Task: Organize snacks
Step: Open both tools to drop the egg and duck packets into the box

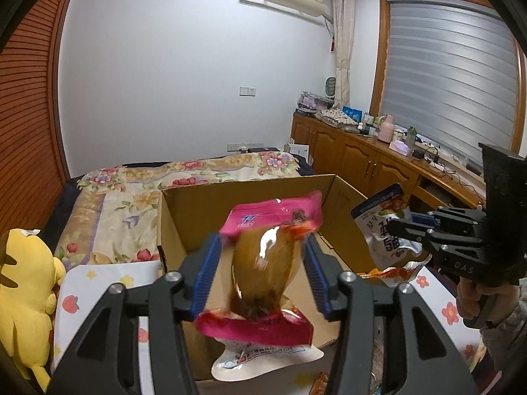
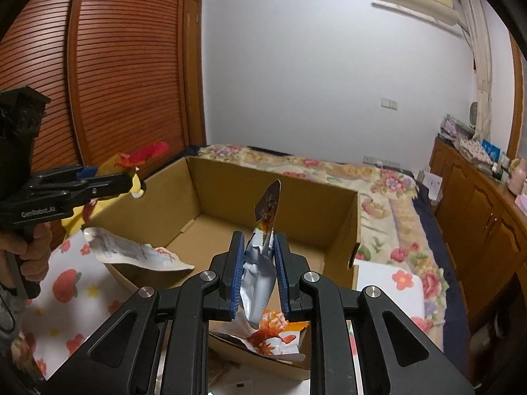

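Now | left gripper (image 1: 260,263): fingers apart, pink packet (image 1: 263,263) loose between, frame centre | right gripper (image 2: 260,270): fingers clamp silver packet (image 2: 260,273) over box (image 2: 306,204)

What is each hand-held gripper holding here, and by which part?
Right hand-held gripper: shut on the silver snack pouch, at its middle. Left hand-held gripper: open; the pink snack packet sits between its fingers, not clearly pressed.

Between the tongs' blue pads (image 1: 207,273) hung a pink-and-brown snack packet (image 1: 266,256); beyond them stood a plain brown cardboard box (image 1: 210,204) on a floral cream bedspread (image 1: 131,191); left, a yellow plush toy (image 1: 26,293).
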Demonstrator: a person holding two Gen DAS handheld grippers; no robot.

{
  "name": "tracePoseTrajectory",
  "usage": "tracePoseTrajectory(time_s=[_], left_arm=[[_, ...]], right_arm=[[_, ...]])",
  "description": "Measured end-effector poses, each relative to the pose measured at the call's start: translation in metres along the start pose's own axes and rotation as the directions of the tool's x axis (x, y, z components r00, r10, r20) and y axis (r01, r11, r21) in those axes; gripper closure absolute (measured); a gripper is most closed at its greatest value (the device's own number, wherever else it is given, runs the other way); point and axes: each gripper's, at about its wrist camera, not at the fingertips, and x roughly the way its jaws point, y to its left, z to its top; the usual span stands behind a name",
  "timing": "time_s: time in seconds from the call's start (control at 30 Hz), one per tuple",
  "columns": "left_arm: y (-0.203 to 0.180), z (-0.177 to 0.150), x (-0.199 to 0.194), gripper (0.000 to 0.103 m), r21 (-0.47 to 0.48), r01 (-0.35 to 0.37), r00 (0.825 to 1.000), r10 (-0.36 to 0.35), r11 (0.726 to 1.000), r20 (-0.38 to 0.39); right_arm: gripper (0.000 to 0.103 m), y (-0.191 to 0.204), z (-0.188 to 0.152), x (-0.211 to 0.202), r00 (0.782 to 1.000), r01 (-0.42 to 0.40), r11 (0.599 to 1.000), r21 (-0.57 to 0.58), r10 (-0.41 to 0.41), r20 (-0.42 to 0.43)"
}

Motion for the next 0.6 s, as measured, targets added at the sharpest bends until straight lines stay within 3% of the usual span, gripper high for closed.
tracePoseTrajectory(time_s=[0.23, 0.27, 0.37, 0.4, 0.5, 0.6], left_arm=[[-0.006, -0.002, -0.008, 0.043, 0.018, -0.016, 1.000, 0.015, 1.000, 0.012], [-0.008, -0.002, -0.009, 0.042, 0.021, -0.019, 1.000, 0.019, 1.000, 0.013], [-0.007, -0.003, -0.014, 0.032, 0.021, -0.029, 0.999, 0.028, 0.999, 0.019], [-0.008, -0.004, -0.017, 0.025, 0.023, -0.039, 0.999, 0.038, 0.999, 0.026], [-0.010, -0.007, -0.026, 0.023, 0.029, -0.059, 0.997, 0.057, 0.998, 0.041], [-0.013, -0.011, -0.036, 0.015, 0.029, -0.063, 0.997, 0.062, 0.998, 0.045]], right_arm=[[0.085, -0.003, -0.008, 0.013, 0.999, -0.002, 1.000, 0.015, 0.003, -0.039], [0.081, -0.003, -0.009, 0.014, 0.999, -0.004, 1.000, 0.017, 0.005, -0.043], [0.075, -0.002, -0.011, 0.011, 0.999, -0.001, 1.000, 0.022, 0.002, -0.047], [0.075, -0.002, -0.011, 0.008, 0.999, -0.002, 1.000, 0.025, 0.003, -0.044], [0.075, 0.002, -0.014, -0.005, 0.999, -0.002, 1.000, 0.031, 0.003, -0.033], [0.073, 0.009, -0.018, -0.020, 1.000, -0.005, 0.999, 0.034, 0.006, -0.022]])
